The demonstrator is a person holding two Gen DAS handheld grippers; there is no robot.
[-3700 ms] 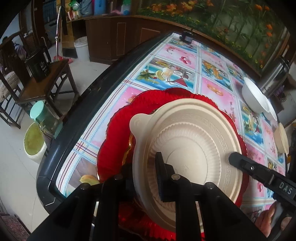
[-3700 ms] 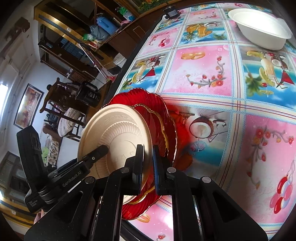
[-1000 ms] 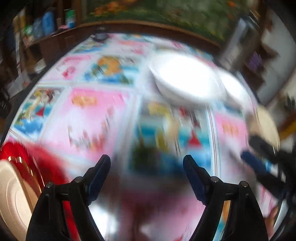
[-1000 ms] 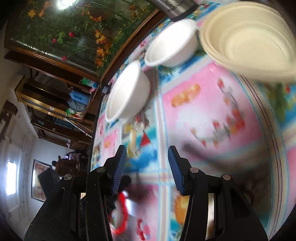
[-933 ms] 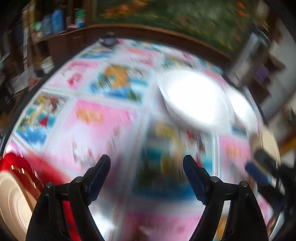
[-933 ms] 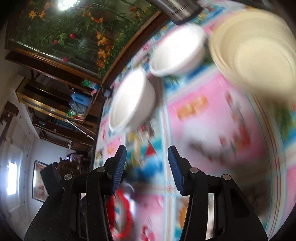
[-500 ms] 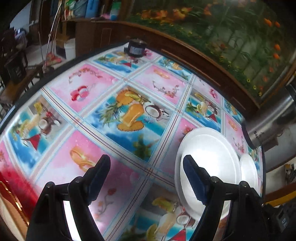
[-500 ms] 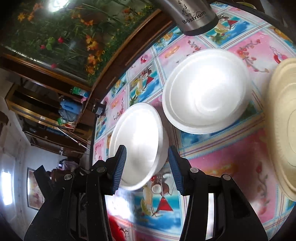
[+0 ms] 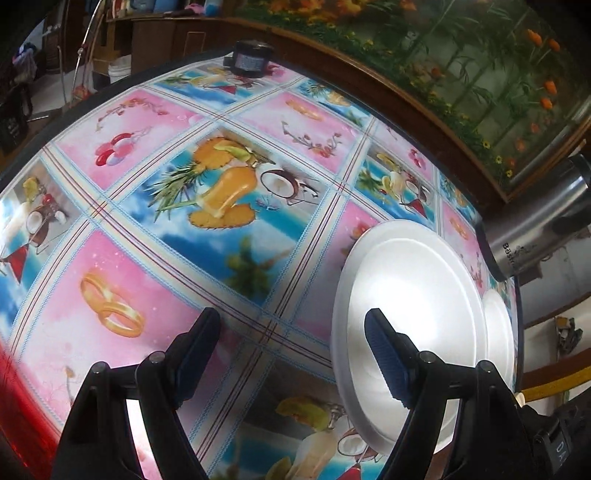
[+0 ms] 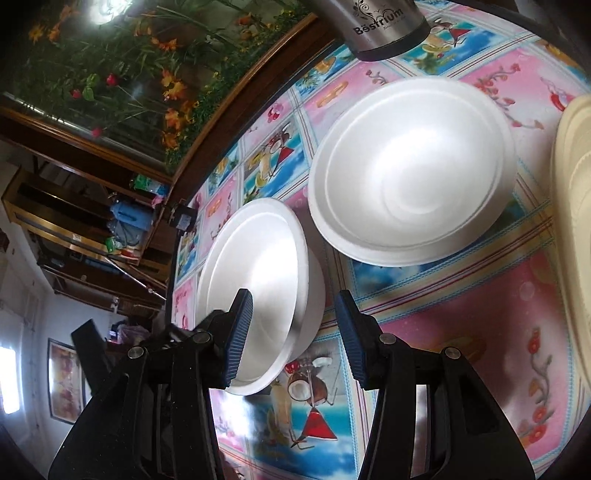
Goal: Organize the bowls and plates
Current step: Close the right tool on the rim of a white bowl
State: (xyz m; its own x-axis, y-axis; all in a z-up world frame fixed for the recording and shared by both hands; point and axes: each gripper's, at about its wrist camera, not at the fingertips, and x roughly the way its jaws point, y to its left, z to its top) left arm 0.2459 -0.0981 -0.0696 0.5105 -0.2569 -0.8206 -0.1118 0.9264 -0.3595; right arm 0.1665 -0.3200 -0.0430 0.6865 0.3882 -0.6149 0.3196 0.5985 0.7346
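Bowls sit on your table (image 9: 236, 236), which wears a fruit-print cloth. Your left claw (image 9: 291, 354) is open, jaws wide apart, gripping nothing; its right finger (image 9: 384, 354) overlaps the near white bowl (image 9: 410, 295) in view, though contact cannot be told. A second white bowl (image 9: 498, 332) shows just behind that one, toward the table's far right edge. A steel flask (image 9: 535, 229) stands beyond the edge there, and a small black jar (image 9: 251, 59) sits at the table's far edge. A sliver of red plate (image 9: 7, 406) shows at the near left edge.

Your right claw (image 10: 293, 332) is open too, empty, its jaws straddling the rim of the near white bowl (image 10: 258, 273): the left finger (image 10: 238, 332) lies over the bowl's inside, the right finger (image 10: 351, 332) outside it. The second white bowl (image 10: 410, 166) rests upright just beside the first, nearer the flask (image 10: 376, 26). A cream bowl (image 10: 572, 221) lies at the right edge of your view, apart from both.
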